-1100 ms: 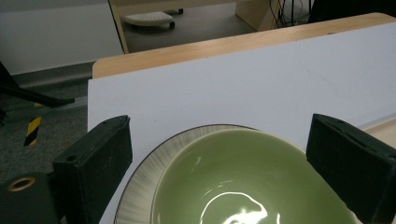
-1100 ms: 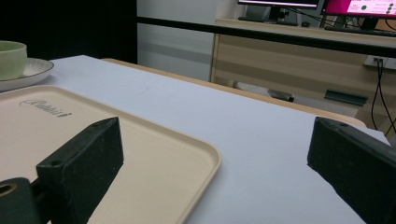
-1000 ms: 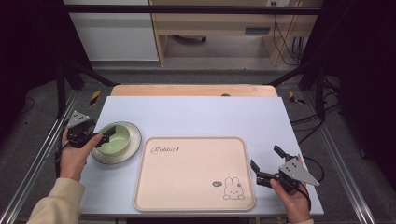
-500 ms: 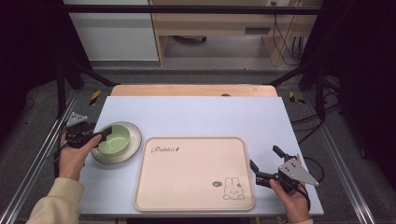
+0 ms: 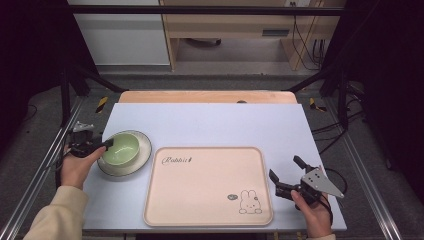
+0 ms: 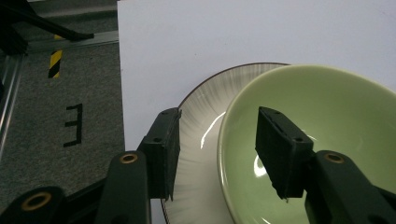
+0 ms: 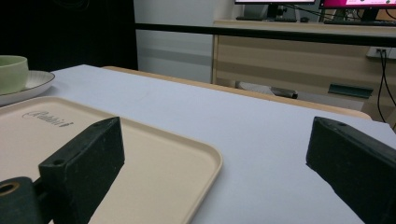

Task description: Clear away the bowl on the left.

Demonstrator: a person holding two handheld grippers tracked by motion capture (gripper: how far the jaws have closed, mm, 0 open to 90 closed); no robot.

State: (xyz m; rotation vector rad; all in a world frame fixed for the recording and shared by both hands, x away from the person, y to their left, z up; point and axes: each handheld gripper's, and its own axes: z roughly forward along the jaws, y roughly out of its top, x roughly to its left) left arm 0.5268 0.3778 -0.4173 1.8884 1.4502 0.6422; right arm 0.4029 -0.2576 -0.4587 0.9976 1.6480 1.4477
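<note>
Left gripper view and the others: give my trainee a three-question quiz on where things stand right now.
1. True or false: the left gripper has its jaws astride the rim of the green bowl.
2. What does the bowl sit on?
3. The right gripper is: A) shut on the tray; B) open beside the tray; C) inside the bowl.

Key:
1. True, one jaw inside and one outside.
2. A white plate.
3. B.

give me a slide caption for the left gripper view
Left gripper open astride the rim of a green bowl sitting on a white plate.
</note>
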